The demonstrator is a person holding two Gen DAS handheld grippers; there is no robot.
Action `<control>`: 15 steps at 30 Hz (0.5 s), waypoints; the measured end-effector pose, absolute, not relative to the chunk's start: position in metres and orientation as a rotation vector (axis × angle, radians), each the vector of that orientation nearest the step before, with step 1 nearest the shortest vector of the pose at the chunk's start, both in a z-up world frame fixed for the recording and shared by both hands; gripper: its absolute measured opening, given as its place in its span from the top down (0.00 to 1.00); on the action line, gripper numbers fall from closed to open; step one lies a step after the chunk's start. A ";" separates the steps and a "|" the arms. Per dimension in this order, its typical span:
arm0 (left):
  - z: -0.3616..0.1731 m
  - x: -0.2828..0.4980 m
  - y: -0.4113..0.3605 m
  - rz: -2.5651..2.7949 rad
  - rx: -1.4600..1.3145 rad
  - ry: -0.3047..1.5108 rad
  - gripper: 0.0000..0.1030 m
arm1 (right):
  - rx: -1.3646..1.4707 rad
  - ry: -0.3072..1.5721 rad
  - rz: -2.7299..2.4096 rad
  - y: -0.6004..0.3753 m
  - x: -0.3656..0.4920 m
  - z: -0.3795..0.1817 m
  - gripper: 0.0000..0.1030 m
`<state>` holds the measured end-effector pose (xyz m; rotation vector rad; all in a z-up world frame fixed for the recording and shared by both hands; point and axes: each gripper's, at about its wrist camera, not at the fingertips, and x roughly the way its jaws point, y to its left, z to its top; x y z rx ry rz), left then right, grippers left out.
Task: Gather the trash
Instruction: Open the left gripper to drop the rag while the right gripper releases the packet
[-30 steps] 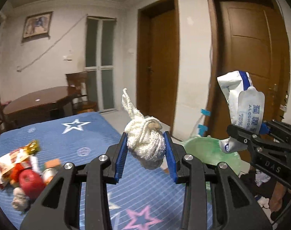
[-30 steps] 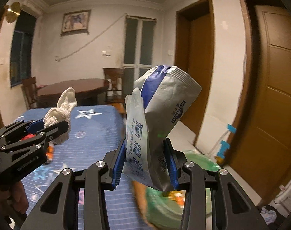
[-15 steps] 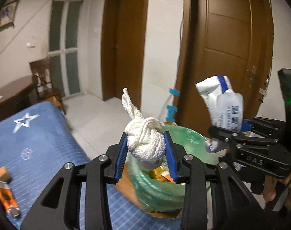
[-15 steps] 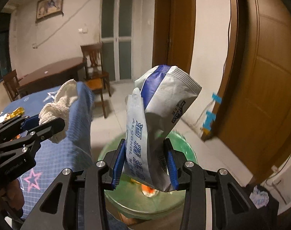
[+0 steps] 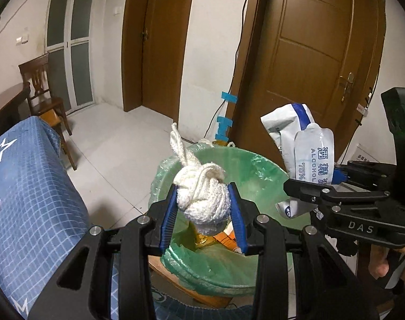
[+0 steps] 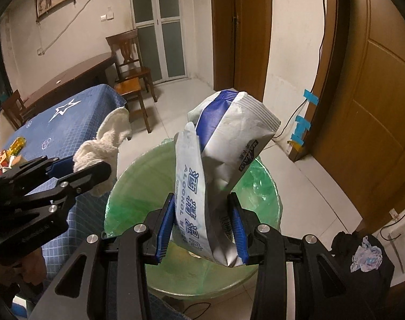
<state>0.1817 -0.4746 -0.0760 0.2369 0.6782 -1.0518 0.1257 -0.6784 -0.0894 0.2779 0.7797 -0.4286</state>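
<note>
My left gripper (image 5: 203, 214) is shut on a knotted white rag (image 5: 201, 200) and holds it over the open bin lined with a green bag (image 5: 263, 170). My right gripper (image 6: 202, 226) is shut on a white-and-blue alcohol wipes packet (image 6: 221, 160) above the same bin (image 6: 127, 197). In the left wrist view the right gripper (image 5: 333, 186) with the packet (image 5: 303, 144) is at the right over the bin's far rim. In the right wrist view the left gripper (image 6: 77, 170) with the rag (image 6: 103, 144) is at the left. Orange trash lies inside the bin.
A table with a blue star cloth (image 6: 61, 122) stands left of the bin, with more items (image 6: 12, 149) on it. Wooden chairs (image 6: 130, 74), a dark round table (image 6: 69, 80) and brown doors (image 5: 314, 61) stand behind. A dark bag with crumpled paper (image 6: 365, 258) lies at the right.
Both grippers have swung right from the blue table and tilted down, and now hang over the green-lined bin. Each still holds its item.
</note>
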 end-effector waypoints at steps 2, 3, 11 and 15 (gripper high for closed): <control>-0.075 0.181 -0.476 -1.053 0.238 0.678 0.66 | 0.279 0.783 -0.427 -0.682 0.131 -0.095 0.60; -0.076 0.182 -0.475 -1.052 0.237 0.679 0.65 | 0.279 0.783 -0.428 -0.678 0.126 -0.094 0.60; -0.076 0.182 -0.480 -1.048 0.241 0.685 0.64 | 0.285 0.781 -0.433 -0.678 0.125 -0.099 0.60; -0.076 0.181 -0.483 -1.047 0.242 0.686 0.62 | 0.291 0.776 -0.440 -0.678 0.120 -0.101 0.59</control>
